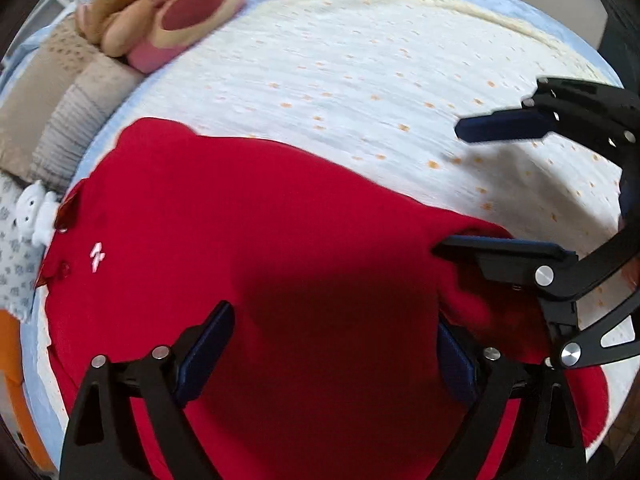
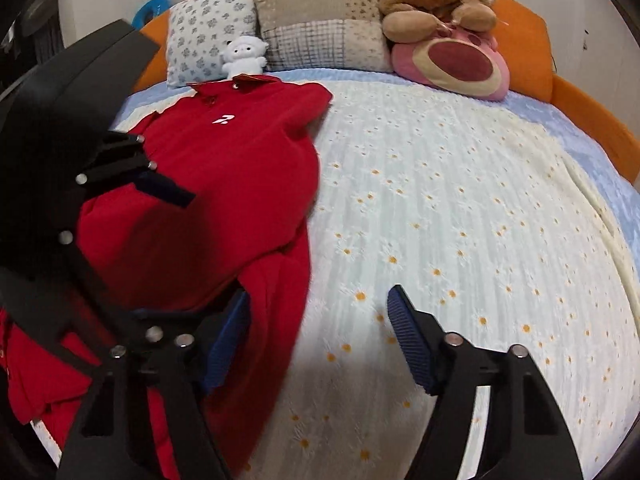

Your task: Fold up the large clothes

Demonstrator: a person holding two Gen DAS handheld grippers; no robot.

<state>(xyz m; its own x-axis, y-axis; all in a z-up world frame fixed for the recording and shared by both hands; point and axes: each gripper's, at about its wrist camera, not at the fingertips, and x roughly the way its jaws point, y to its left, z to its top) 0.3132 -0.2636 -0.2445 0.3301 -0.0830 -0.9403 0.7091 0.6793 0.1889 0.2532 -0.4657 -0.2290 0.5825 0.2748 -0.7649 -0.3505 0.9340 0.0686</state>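
Observation:
A red polo shirt (image 1: 224, 240) with a white chest logo lies on the daisy-print bedspread (image 1: 360, 80), collar toward the pillows; it also shows in the right wrist view (image 2: 240, 168), with its right side folded over onto the body. My left gripper (image 1: 332, 348) is open above the shirt's lower part, jaws wide apart with red cloth between them. My right gripper (image 2: 316, 336) is open at the shirt's right edge, its left finger over red cloth and its right finger over the bedspread (image 2: 460, 220). It shows in the left wrist view (image 1: 480, 184) too.
Pillows (image 2: 312, 24), a small white plush (image 2: 244, 56), a brown plush (image 2: 436, 4) and a pink bear cushion (image 2: 456, 64) sit at the head of the bed. An orange bed frame (image 2: 532, 52) rims the blue sheet.

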